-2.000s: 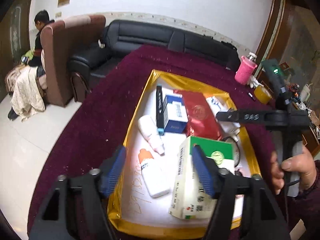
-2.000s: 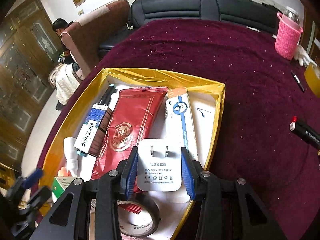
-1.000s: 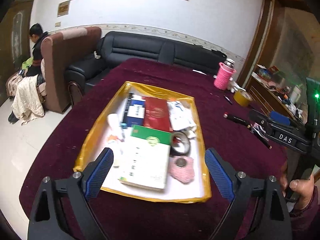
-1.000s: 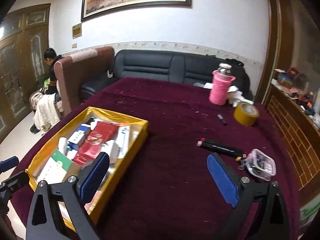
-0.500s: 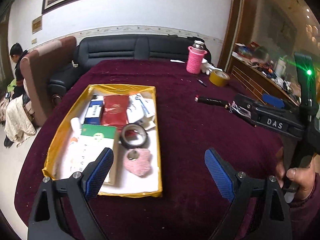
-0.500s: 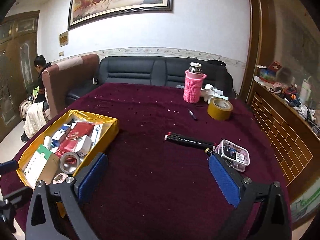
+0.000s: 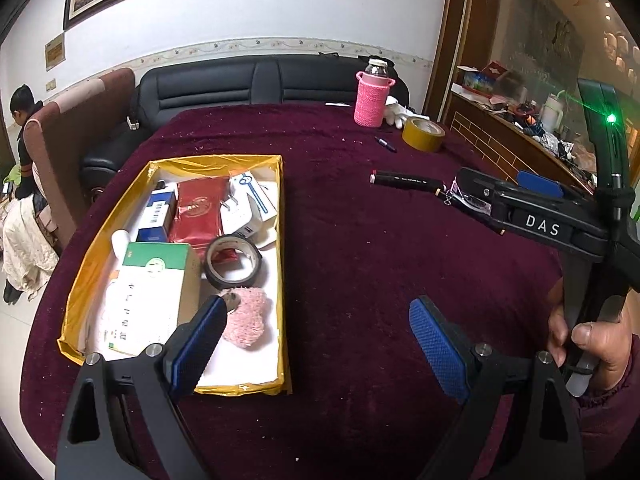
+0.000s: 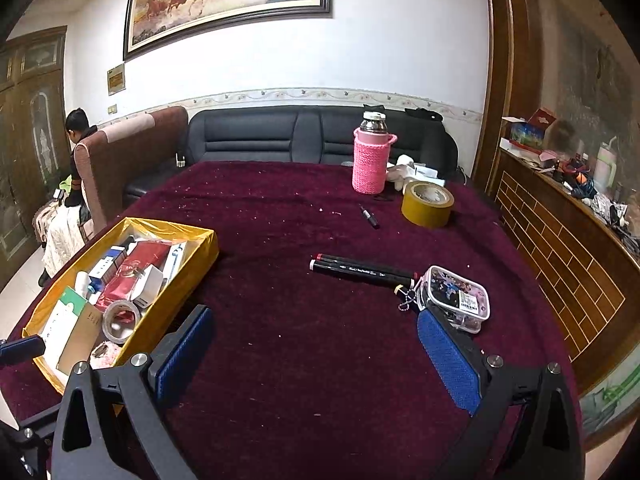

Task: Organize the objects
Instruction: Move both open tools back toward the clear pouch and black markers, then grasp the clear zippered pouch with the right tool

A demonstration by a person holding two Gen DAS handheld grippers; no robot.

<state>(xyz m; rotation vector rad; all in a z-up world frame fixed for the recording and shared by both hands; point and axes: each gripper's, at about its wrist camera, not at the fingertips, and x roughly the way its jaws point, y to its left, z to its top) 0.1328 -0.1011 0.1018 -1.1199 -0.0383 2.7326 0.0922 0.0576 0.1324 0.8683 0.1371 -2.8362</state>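
A yellow-lined tray [image 7: 280,208] [image 8: 202,264] sits on the left of the maroon table. It holds a green-and-white box [image 7: 154,284], a red pouch [image 7: 196,210], a white charger [image 7: 240,216], a black tape roll [image 7: 234,262], a pink fuzzy item [image 7: 246,316] and more. My left gripper [image 7: 316,346] is open and empty, above the table by the tray's near right corner. My right gripper [image 8: 316,354] is open and empty over the table's near middle. Black markers [image 8: 360,270] and a clear pouch [image 8: 456,298] lie just beyond its right finger.
A pink-sleeved bottle [image 8: 370,160], a yellow tape roll [image 8: 426,204] and a small pen [image 8: 370,216] stand at the far right of the table. A black sofa [image 8: 304,136] is behind. A person [image 8: 78,140] sits at the far left. A wooden counter [image 8: 568,216] runs along the right.
Both grippers let go of their items, the right one its white charger, in the tray, opened wide and pulled back and up. Since half a second ago the views have shifted only slightly.
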